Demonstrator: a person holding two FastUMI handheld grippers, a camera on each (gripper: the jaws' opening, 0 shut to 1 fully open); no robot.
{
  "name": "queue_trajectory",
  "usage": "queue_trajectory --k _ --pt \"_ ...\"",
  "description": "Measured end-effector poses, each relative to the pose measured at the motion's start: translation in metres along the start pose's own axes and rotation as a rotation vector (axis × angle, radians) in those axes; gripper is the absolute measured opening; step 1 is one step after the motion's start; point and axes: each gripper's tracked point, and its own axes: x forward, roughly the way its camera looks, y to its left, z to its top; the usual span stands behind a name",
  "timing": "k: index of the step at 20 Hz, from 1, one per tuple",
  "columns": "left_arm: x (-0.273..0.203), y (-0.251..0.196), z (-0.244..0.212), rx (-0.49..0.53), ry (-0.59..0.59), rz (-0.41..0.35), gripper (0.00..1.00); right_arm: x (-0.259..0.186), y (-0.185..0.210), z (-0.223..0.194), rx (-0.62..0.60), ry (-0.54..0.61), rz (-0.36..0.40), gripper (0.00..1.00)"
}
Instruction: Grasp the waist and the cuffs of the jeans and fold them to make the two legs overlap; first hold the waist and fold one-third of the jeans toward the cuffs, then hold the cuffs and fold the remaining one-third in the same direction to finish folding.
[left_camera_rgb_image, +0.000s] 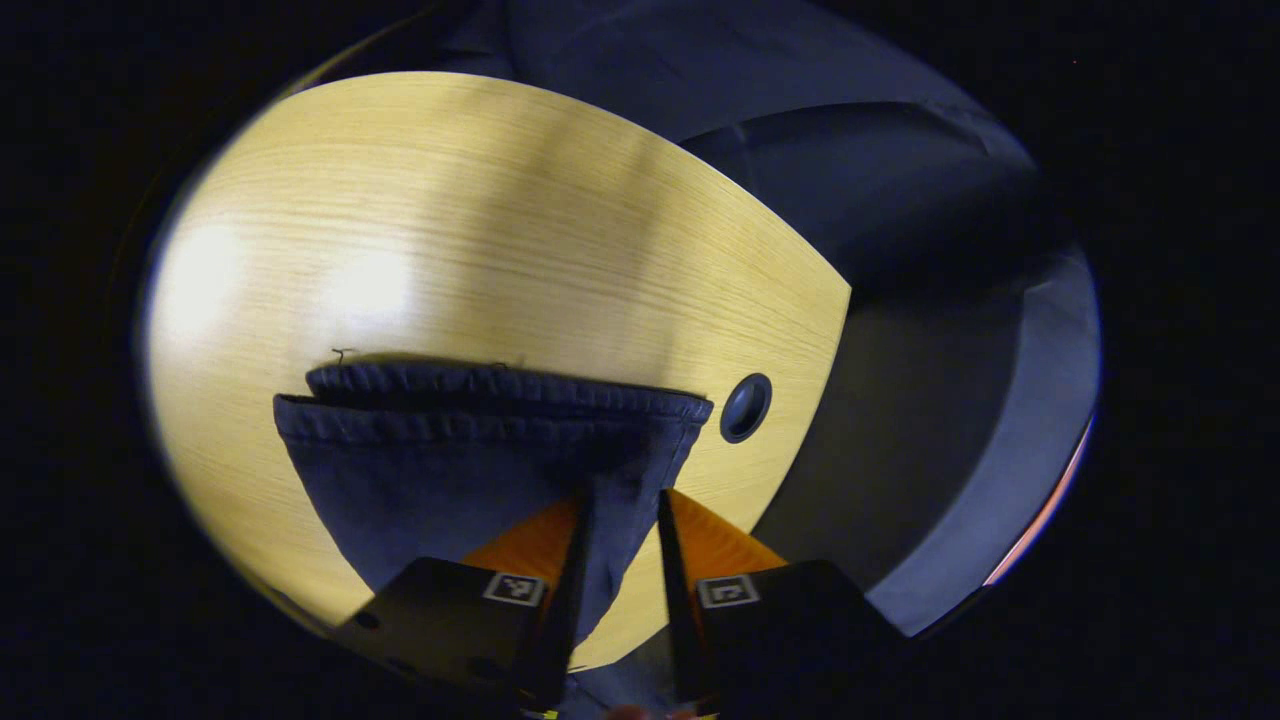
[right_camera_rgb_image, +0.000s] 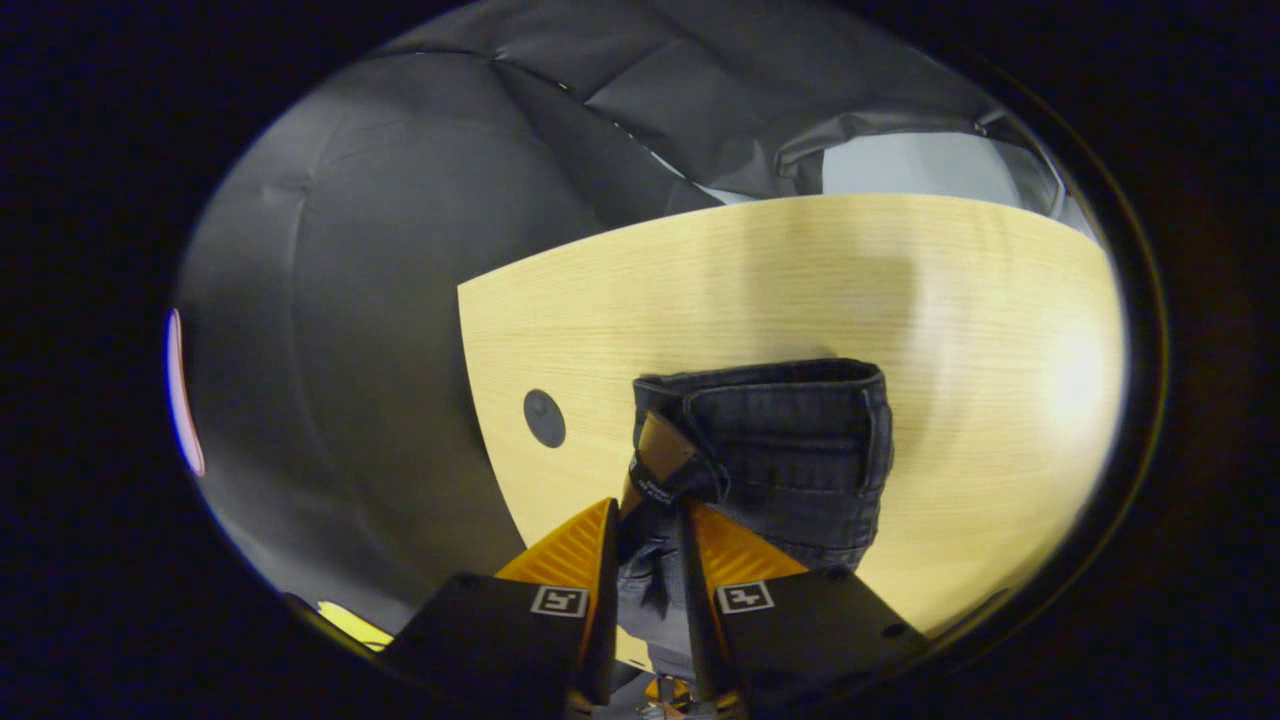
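1. My left claw (left_camera_rgb_image: 620, 540) pinches the cuffs (left_camera_rgb_image: 490, 400) of the jeans (left_camera_rgb_image: 450, 470).
2. My right claw (right_camera_rgb_image: 648, 560) pinches the waist (right_camera_rgb_image: 770, 400).
3. The jeans hang above the wooden table (left_camera_rgb_image: 480, 220).
4. A round hole (left_camera_rgb_image: 745, 408) sits beyond.

Overhead light is glaring in soft patches on the counter (left_camera_rgb_image: 300, 290); fisheye curvature is bending its edges, and surroundings are sitting dim.

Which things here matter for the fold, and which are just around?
For the job:
- jeans cuffs, clamped in the left gripper
- jeans waist, clamped in the right gripper

Just around:
- table
- cable hole in the table
- booth wall
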Motion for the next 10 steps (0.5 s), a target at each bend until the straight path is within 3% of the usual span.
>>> queue_trajectory --k 1,4,5,6,8,10 --pt "-0.003 0.001 -0.004 -0.002 0.005 0.002 0.62 -0.005 0.003 -0.003 0.008 0.003 0.009 0.31" --pt "-0.023 0.003 -0.019 0.005 0.007 0.01 0.99 -0.032 -0.004 0.0 -0.042 -0.038 0.005 0.79" --pt "-0.033 -0.002 -0.027 0.026 0.009 -0.008 0.99 -0.043 -0.005 -0.001 -0.08 -0.047 0.01 0.95" --pt "-0.06 -0.017 -0.036 0.066 0.01 -0.031 0.99 -0.056 -0.006 -0.001 -0.119 -0.063 0.029 1.0" --pt "-0.082 -0.031 -0.058 0.231 -0.013 -0.075 0.99 -0.082 -0.005 -0.008 -0.22 -0.113 0.082 0.96" --pt "-0.112 -0.047 -0.071 0.463 -0.097 -0.129 0.99 -0.109 -0.004 -0.022 -0.388 -0.167 0.135 0.96"
